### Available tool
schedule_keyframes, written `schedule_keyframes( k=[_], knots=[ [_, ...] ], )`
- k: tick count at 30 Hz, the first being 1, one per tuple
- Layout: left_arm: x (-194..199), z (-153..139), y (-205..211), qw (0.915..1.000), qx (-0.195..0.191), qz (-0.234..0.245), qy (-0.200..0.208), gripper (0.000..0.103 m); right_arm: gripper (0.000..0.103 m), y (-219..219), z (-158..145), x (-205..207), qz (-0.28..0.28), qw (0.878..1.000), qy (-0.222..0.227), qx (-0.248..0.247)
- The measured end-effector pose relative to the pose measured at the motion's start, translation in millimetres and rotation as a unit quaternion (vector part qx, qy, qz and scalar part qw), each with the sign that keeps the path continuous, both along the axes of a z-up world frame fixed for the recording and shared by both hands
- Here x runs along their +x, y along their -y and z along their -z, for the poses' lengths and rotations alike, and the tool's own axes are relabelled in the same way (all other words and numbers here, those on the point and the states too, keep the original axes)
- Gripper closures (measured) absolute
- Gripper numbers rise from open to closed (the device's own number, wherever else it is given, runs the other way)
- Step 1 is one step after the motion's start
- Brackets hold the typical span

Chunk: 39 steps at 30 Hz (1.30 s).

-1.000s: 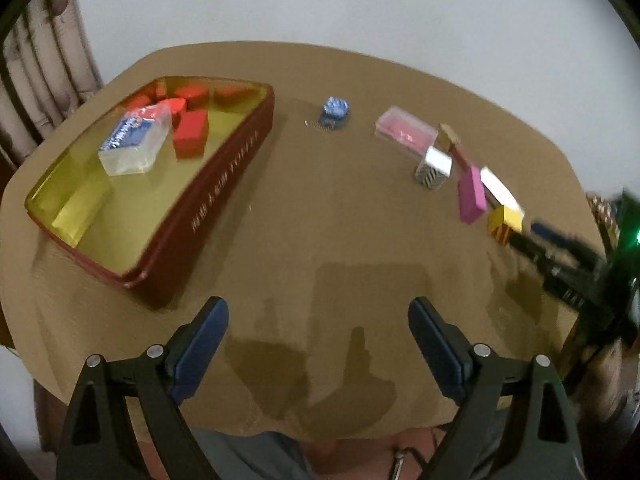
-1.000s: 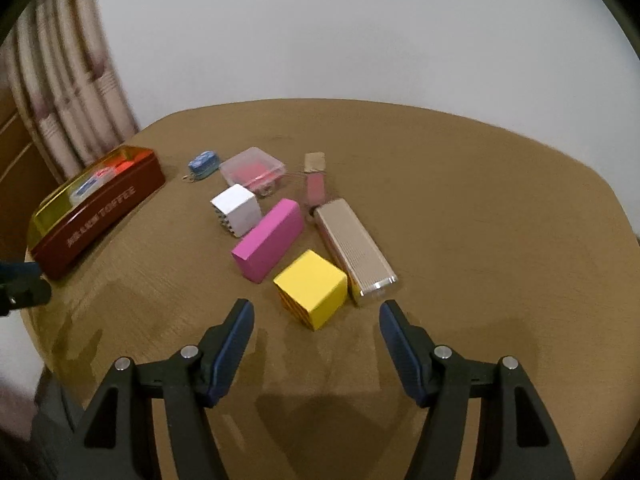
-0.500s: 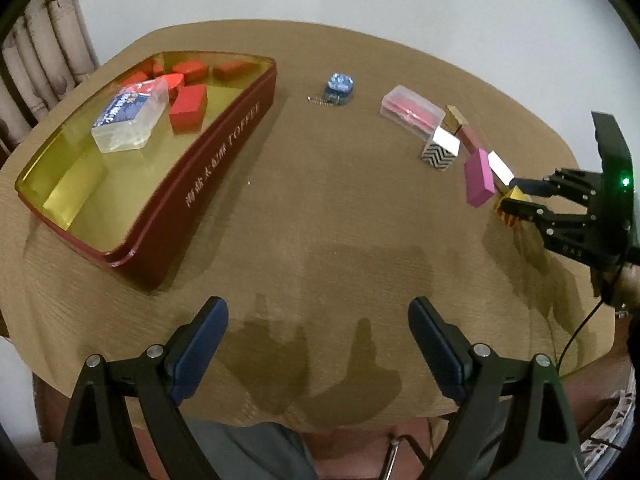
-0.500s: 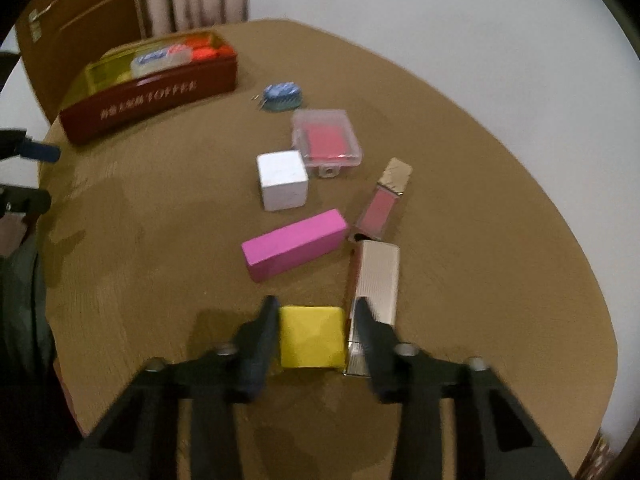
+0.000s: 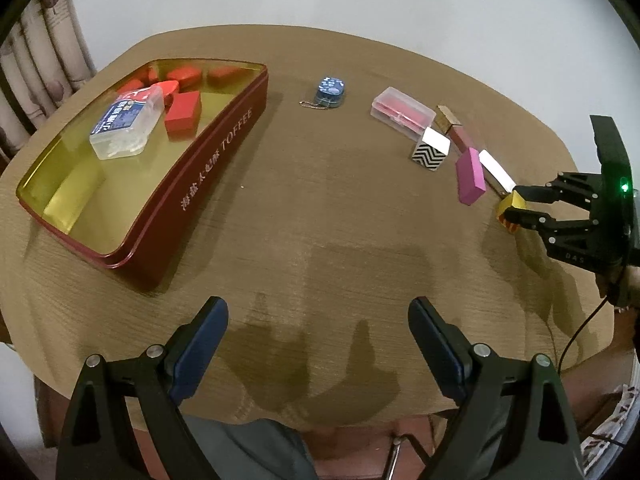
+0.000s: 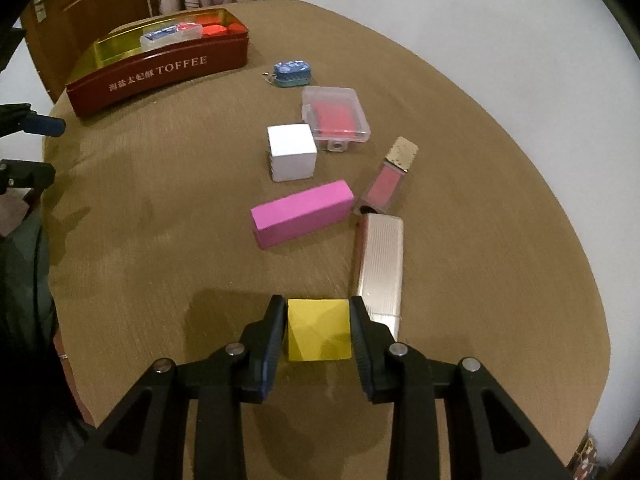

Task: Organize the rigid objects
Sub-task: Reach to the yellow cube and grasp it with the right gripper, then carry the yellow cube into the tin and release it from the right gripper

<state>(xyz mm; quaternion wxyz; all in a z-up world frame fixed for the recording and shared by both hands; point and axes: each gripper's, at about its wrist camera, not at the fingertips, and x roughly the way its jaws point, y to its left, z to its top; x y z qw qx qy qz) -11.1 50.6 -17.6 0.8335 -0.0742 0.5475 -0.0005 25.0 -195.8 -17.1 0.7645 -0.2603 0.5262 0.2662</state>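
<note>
The yellow cube (image 6: 319, 328) is gripped between the two pads of the right gripper (image 6: 319, 330), at the near right part of the table (image 6: 480, 184); whether it is resting on the table or lifted off it cannot be told. The same grip is seen from the left wrist view, where the cube (image 5: 509, 210) is clamped at the table's right side by the right gripper (image 5: 520, 206).

The table is covered in brown cloth. At its far left a red toffee tin (image 5: 208, 160) stands open, and inside it a clear box (image 5: 126, 126) with a blue label and several red blocks (image 5: 182, 112) are held.

The left gripper (image 5: 318, 344) is held wide apart over the near edge of the table, with nothing between its fingers.

Beside the cube, on its right, a silver bar (image 6: 380, 268) is laid lengthwise, touching or nearly touching the right pad. Beyond it a pink block (image 6: 302, 214) is laid crosswise, with a pink lip-gloss tube (image 6: 388, 182) to its right. Farther off a white cube (image 6: 291, 152) is set just beside a clear case (image 6: 336, 118) with red contents. A small blue keychain (image 6: 291, 73) is placed between the case and the tin.
</note>
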Motion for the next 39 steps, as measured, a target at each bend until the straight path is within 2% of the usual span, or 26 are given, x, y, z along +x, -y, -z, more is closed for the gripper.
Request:
schedule_keyframes(
  k=[7, 10, 12, 14, 17, 20, 24, 27, 29, 32, 39],
  knots=[
    [-7, -2, -1, 1.0000, 0.001, -0.003, 0.006, 0.014, 0.072, 5, 6, -4, 0.025, 1.000, -0.013, -0.005],
    [-16, -6, -6, 0.9998, 0.002, -0.007, 0.016, 0.014, 0.073, -3, -14, -3, 0.032, 0.999, -0.003, 0.023],
    [-26, -10, -13, 0.9995, 0.008, -0.017, 0.026, 0.014, 0.073, -17, -38, -2, 0.028, 0.998, 0.015, 0.047],
    [-33, -13, -21, 0.9991, 0.010, -0.026, 0.031, 0.014, 0.073, -40, -64, 5, 0.018, 0.996, 0.022, 0.088],
    [-46, -18, -37, 0.9981, 0.011, -0.047, 0.039, 0.014, 0.073, -97, -96, 26, -0.006, 0.989, 0.030, 0.146],
    [-59, -24, -55, 0.9959, 0.026, -0.068, 0.054, 0.014, 0.073, -153, -105, 49, -0.026, 0.984, 0.025, 0.176],
    [-68, -30, -75, 0.9921, 0.057, -0.087, 0.070, 0.014, 0.073, -228, -82, 85, -0.040, 0.984, 0.003, 0.172],
    [-72, -29, -88, 0.9910, 0.058, -0.097, 0.072, 0.014, 0.073, -264, -56, 100, -0.044, 0.987, -0.008, 0.151],
    [-72, -28, -97, 0.9914, 0.043, -0.102, 0.070, 0.014, 0.073, -282, -40, 109, -0.047, 0.990, -0.015, 0.135],
    [-70, -23, -105, 0.9922, 0.024, -0.105, 0.062, 0.014, 0.073, -294, -20, 113, -0.045, 0.994, -0.010, 0.100],
    [-67, -14, -105, 0.9940, 0.007, -0.099, 0.046, 0.014, 0.071, -299, 18, 129, -0.024, 0.997, -0.033, 0.072]
  ],
)
